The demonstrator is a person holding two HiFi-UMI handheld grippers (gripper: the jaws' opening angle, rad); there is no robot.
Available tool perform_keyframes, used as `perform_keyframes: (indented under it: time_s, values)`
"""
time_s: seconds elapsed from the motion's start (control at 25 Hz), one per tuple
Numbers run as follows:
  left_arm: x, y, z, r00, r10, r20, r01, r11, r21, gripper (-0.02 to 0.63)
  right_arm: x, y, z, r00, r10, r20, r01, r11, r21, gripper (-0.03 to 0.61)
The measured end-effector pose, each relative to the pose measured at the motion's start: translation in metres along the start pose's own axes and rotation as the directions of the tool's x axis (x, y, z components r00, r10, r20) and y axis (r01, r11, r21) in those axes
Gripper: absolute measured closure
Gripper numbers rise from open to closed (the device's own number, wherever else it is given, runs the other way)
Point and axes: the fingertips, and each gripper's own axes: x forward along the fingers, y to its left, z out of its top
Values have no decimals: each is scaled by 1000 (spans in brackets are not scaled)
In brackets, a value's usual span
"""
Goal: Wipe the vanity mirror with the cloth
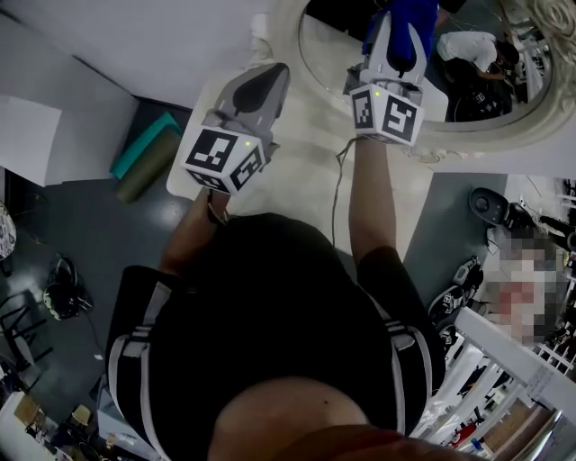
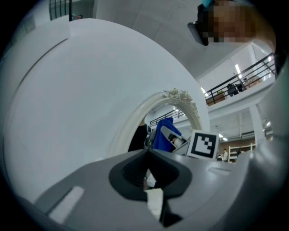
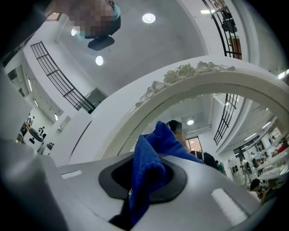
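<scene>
Holding a blue terry cloth [image 1: 407, 13] against the oval, white-framed vanity mirror [image 1: 477, 103] at 1 o'clock.
Right gripper [image 1: 400, 40] is clamped on the cloth. Left gripper [image 1: 266, 83] hangs at 11 o'clock, jaws together and empty. Wiping seems barely begun, with most of the glass left.

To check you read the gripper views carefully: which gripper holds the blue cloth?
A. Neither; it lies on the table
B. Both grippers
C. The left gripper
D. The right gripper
D: the right gripper view shows the blue cloth pinched in the right gripper, held up in front of the vanity mirror.
</scene>
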Motion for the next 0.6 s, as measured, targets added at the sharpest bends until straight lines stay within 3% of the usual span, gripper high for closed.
perform_keyframes:
  time_s: [0.36, 0.6]
  values:
    - [-9, 19, -4, 999, 34, -13, -34, 999, -14, 604, 11, 54, -39, 994, 90, -56, -91, 996, -1, 537]
    - [-23, 34, -6, 998, 65, -25, -65, 998, -12, 604, 9, 81, -63, 989, 132, -63, -127, 990, 67, 538]
